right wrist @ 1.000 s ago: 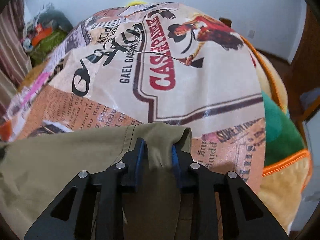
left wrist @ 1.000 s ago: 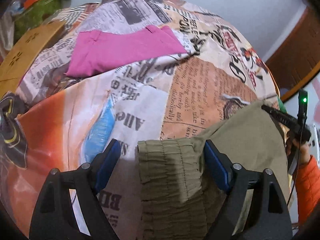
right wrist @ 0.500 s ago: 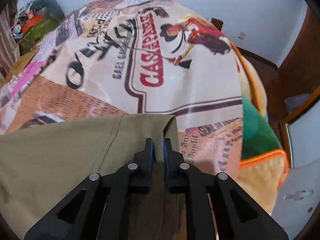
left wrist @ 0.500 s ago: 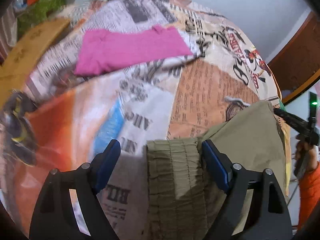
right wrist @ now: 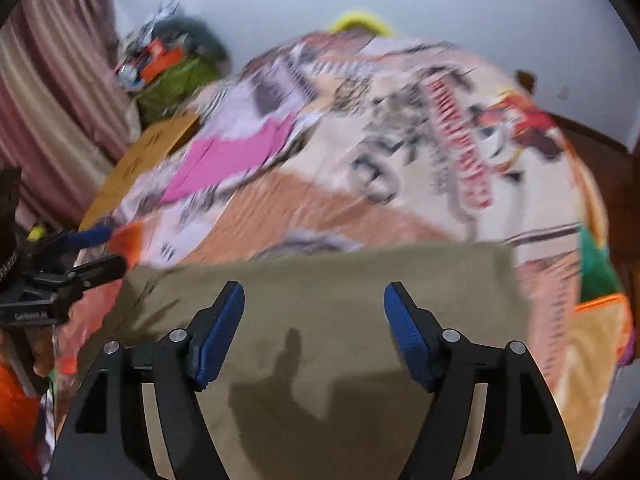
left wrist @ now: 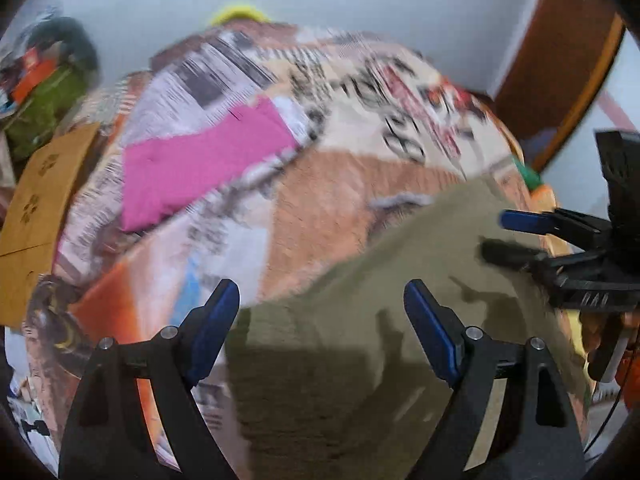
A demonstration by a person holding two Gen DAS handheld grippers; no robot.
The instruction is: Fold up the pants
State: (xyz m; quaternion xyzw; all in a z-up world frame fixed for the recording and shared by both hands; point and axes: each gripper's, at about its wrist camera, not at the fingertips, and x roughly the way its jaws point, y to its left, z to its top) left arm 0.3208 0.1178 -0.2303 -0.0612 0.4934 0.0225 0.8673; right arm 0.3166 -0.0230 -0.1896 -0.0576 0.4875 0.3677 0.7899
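Note:
The olive-green pants (left wrist: 360, 344) lie folded on the printed bedspread (left wrist: 340, 184), their far edge straight in the right wrist view (right wrist: 340, 268). My left gripper (left wrist: 320, 292) hovers open over the gathered waistband end and touches nothing. My right gripper (right wrist: 315, 290) hangs above the other end with its jaws opening and no cloth pinched between the blue pads. Each gripper shows in the other's view: the right gripper (left wrist: 496, 234) at the right edge, the left gripper (right wrist: 114, 249) at the left edge. Both views are motion-blurred.
A pink garment (left wrist: 200, 164) lies folded farther up the bed. A brown cardboard sheet (left wrist: 36, 200) leans at the bed's left side, with a green pile (right wrist: 172, 80) and a curtain (right wrist: 48, 100) behind. A green and orange blanket (right wrist: 596, 276) shows at the right edge.
My right gripper let go of the pants' folded edge, opened wide and pulled up and back. The left gripper, still open, also lifted away from the waistband. The pants now lie flat.

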